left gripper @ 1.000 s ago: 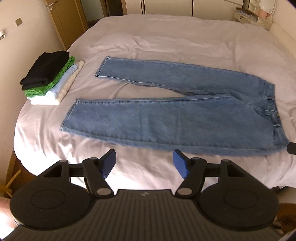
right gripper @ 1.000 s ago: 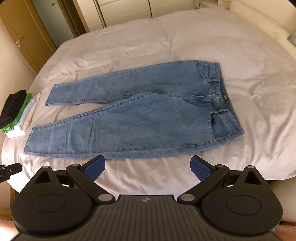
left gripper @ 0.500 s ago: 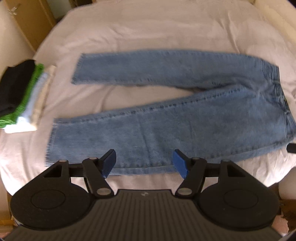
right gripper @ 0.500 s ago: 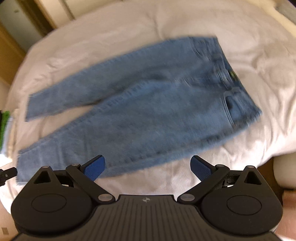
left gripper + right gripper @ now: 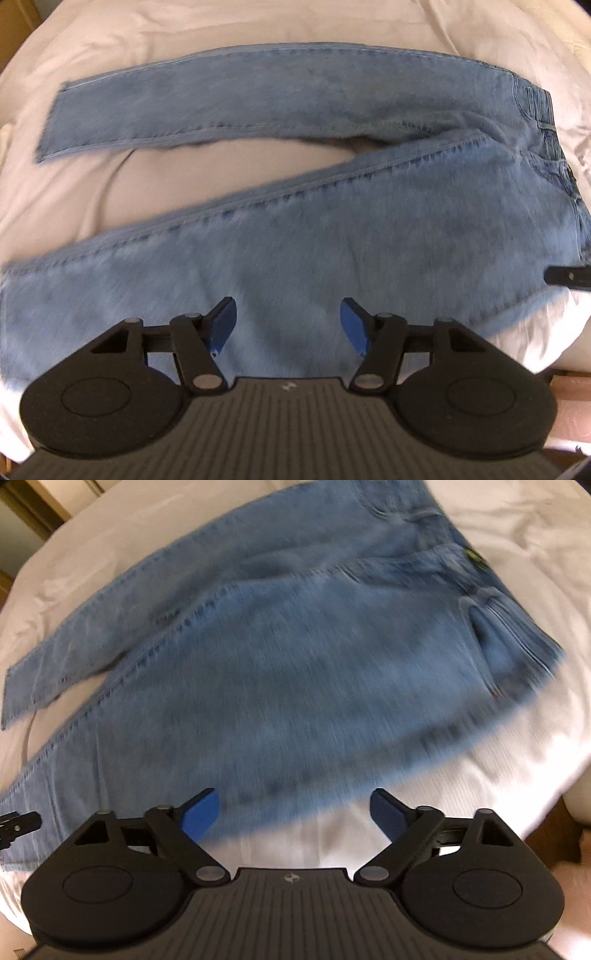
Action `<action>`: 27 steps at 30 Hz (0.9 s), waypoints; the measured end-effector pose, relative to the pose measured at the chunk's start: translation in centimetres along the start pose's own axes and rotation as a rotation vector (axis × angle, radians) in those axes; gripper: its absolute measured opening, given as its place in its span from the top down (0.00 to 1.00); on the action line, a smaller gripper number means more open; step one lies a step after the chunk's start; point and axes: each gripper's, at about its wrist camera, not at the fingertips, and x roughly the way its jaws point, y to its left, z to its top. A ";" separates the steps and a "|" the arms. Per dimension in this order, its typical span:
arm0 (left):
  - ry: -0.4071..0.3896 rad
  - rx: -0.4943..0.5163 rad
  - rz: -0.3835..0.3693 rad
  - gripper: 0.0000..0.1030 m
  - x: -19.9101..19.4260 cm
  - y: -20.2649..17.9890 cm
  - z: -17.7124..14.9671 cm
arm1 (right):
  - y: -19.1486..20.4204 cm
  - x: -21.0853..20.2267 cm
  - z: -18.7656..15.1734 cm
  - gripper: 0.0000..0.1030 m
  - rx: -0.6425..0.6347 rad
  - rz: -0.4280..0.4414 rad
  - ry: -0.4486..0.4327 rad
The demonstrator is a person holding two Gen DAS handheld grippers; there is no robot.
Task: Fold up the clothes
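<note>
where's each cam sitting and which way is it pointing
Left wrist: on the left gripper, aimed steeply down at the jeans near leg on the bed; its own blue-padded fingers show, closing, nothing between.
Right wrist: on the right gripper, aimed down at the jeans' near edge; fingers closing, empty.
Shared: jeans, bed; each glimpses the other gripper.

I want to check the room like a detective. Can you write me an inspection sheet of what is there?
Surface: bed with a rumpled white sheet.
Job's things: jeans lying flat, unfolded, legs spread apart, waist at the right.
Clutter: nothing seen.
Grippers: left gripper above the near leg, right gripper above the jeans' near edge; both closing, nothing between the jaws.
Cables: nothing seen.
Surroundings: wooden furniture beyond the bed, blurred.
</note>
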 end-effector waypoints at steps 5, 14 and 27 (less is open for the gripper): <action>-0.034 0.089 -0.076 0.53 3.8 -1.5 5.0 | -0.2 3.4 6.1 0.36 -0.117 0.074 -0.032; -0.130 0.275 -0.148 0.66 9.2 -1.9 17.0 | 0.5 7.0 19.8 0.59 -0.480 0.114 -0.040; -0.106 0.643 -0.135 0.34 16.4 -0.6 30.0 | 4.6 12.9 34.4 0.29 -0.968 0.090 -0.084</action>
